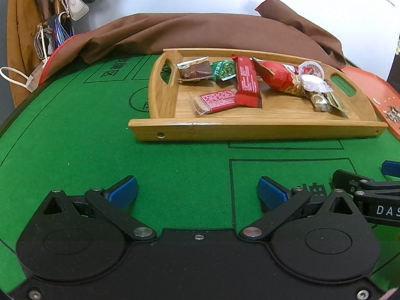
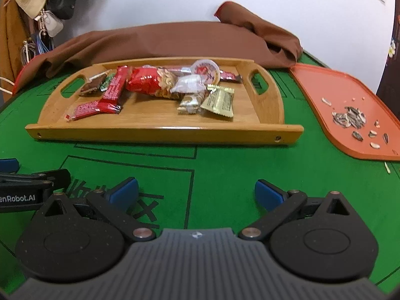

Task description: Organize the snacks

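Snacks (image 2: pixel 160 85) lay all together inside the wooden tray (image 2: pixel 160 131), at about 12 o'clock from both tongs, on the green table (image 2: pixel 225 170). A big red bag (image 2: pixel 147 82) lay in the middle of the heap, two red bars (image 1: pixel 246 80) leaned over each other at its 9 o'clock side, a small brown packet (image 1: pixel 193 71) and a green packet (image 1: pixel 223 69) were behind them, and a round white cup (image 2: pixel 206 70) and a gold packet (image 2: pixel 220 101) were at the 3 o'clock side. No packet was seen on the table outside the tray.

Left gripper (image 1: pixel 197 190) and right gripper (image 2: pixel 196 190) were both released, with the blue pads wide apart and nothing between them, low over the cloth and well apart from the tray.

This scene fitted two stages: the snacks already gathered in the tray, or the heap waiting to be sorted out of it. So I judged no certain move. If a packet was to be picked, I think it was better to take a loose one at the edge of the heap, to pinch it across the narrow side, and to lift slowly, because the wrappers looked slippery and overlapped each other.

Several things were hard to make out. Print on the wrappers was too small to read. What lay under the red bag and the cup was hidden. An orange tray (image 2: pixel 350 105) at 2 o'clock carried seed shells (image 2: pixel 350 120), and its far side was cut off in the left view. The brown cloth (image 2: pixel 162 40) behind covered the back of the table.
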The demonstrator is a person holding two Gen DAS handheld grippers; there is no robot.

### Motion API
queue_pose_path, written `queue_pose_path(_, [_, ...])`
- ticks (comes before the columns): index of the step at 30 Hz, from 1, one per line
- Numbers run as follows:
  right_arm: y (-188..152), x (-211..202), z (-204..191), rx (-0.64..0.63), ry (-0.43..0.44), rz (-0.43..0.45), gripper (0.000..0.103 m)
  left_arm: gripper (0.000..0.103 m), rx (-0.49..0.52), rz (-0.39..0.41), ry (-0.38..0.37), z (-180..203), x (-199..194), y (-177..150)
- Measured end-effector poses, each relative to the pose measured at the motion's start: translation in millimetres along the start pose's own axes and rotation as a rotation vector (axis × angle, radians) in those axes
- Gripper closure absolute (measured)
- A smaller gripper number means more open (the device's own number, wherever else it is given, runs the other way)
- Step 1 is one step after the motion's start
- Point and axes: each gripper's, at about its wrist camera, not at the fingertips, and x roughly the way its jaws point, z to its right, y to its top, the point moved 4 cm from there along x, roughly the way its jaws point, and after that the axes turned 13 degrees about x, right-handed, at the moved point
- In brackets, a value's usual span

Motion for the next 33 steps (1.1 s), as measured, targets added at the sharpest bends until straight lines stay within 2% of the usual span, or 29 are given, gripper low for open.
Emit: queue_pose_path(33, [-1.0,4.3,0.3,-0.003,-0.017,-0.007,0.0,0.0,-0.003,-0.001,0.0,0.2,1.5,0.4])
